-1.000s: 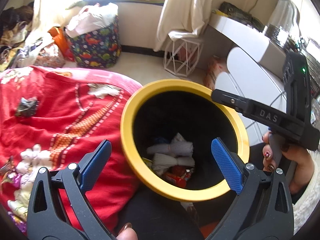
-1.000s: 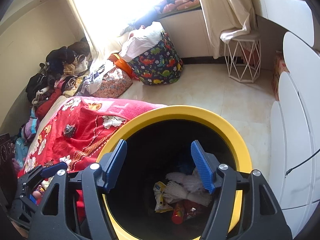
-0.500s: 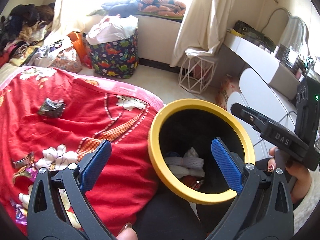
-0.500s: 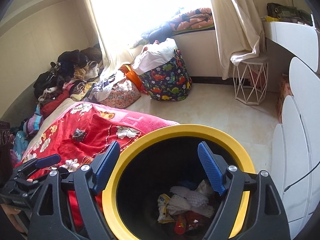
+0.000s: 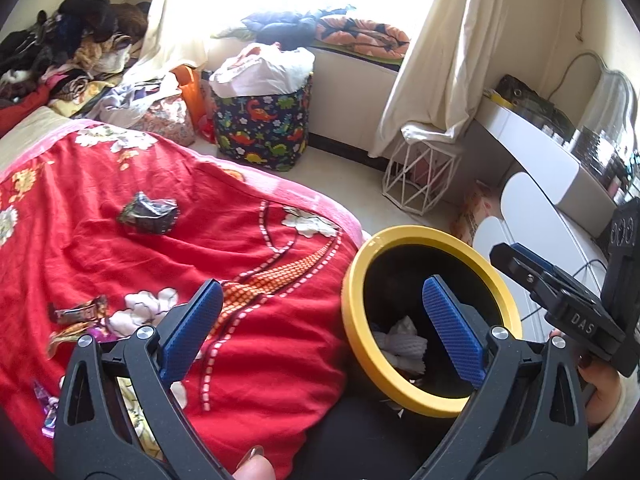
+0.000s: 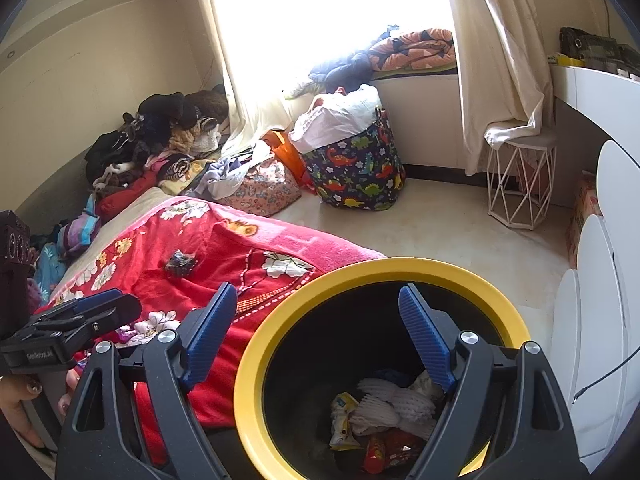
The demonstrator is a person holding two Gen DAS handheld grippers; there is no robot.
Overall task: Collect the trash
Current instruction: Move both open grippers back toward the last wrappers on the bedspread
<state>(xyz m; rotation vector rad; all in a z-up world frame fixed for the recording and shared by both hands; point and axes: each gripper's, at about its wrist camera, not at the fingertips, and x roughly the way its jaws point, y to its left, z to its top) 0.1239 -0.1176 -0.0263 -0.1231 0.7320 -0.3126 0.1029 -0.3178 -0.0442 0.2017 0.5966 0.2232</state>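
A black bin with a yellow rim (image 5: 404,236) (image 6: 384,266) stands beside the bed; white foam nets, a yellow wrapper and a red can lie inside it (image 6: 384,412). A dark crumpled wrapper (image 5: 149,213) (image 6: 181,263) lies on the red floral blanket (image 5: 120,256). More wrappers (image 5: 78,314) lie on the blanket at the left. My left gripper (image 5: 320,324) is open and empty, over the blanket's edge and the bin. My right gripper (image 6: 318,336) is open and empty above the bin's mouth; it also shows in the left wrist view (image 5: 560,300).
A dinosaur-print basket (image 5: 262,128) and a white wire stool (image 5: 420,176) stand on the floor by the window. White cabinets (image 6: 600,320) are on the right. A pile of clothes (image 6: 160,148) lies at the bed's head.
Both grippers have drawn back and up from the bin. The left view has swung left, so more of the blanket and its wrappers shows. Both stay open.
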